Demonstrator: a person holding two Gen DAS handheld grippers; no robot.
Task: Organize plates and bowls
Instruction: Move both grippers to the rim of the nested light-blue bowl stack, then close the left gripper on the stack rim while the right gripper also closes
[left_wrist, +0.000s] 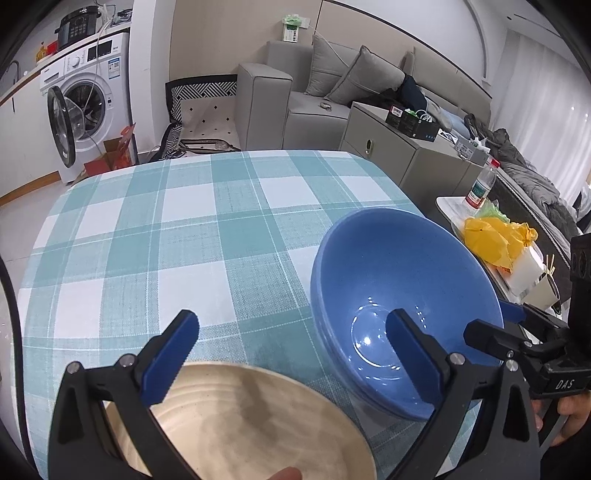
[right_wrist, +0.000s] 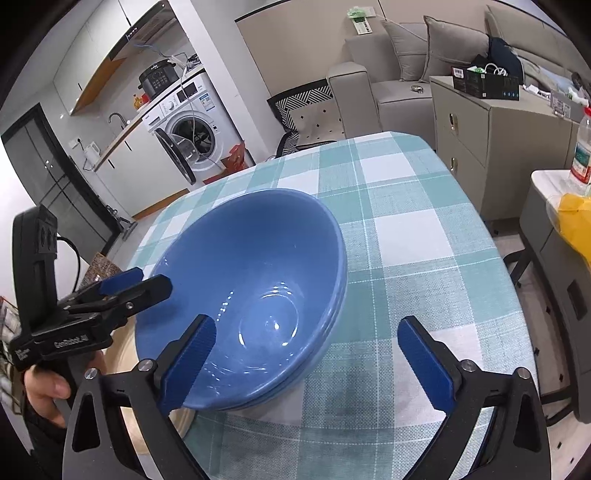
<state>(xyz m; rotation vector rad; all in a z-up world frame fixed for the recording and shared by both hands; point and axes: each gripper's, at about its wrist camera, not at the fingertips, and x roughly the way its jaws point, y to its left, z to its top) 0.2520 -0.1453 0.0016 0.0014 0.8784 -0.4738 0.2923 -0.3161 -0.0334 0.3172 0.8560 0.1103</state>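
A stack of blue bowls (left_wrist: 399, 295) stands on the checked tablecloth (left_wrist: 184, 229), also in the right wrist view (right_wrist: 251, 280). A beige plate (left_wrist: 251, 421) lies in front of it on the left, its edge showing in the right wrist view (right_wrist: 125, 354). My left gripper (left_wrist: 295, 350) is open above the plate, its right finger over the bowl's near rim. My right gripper (right_wrist: 306, 358) is open and empty, its left finger over the bowl's near rim. In the left wrist view the right gripper (left_wrist: 517, 325) sits at the bowl's right side.
A grey cabinet (left_wrist: 402, 155) and a sofa (left_wrist: 314, 99) stand beyond the table. A side table with a yellow bag (left_wrist: 498, 240) and a bottle (left_wrist: 482, 184) is on the right. A washing machine (left_wrist: 85, 96) stands at the far left.
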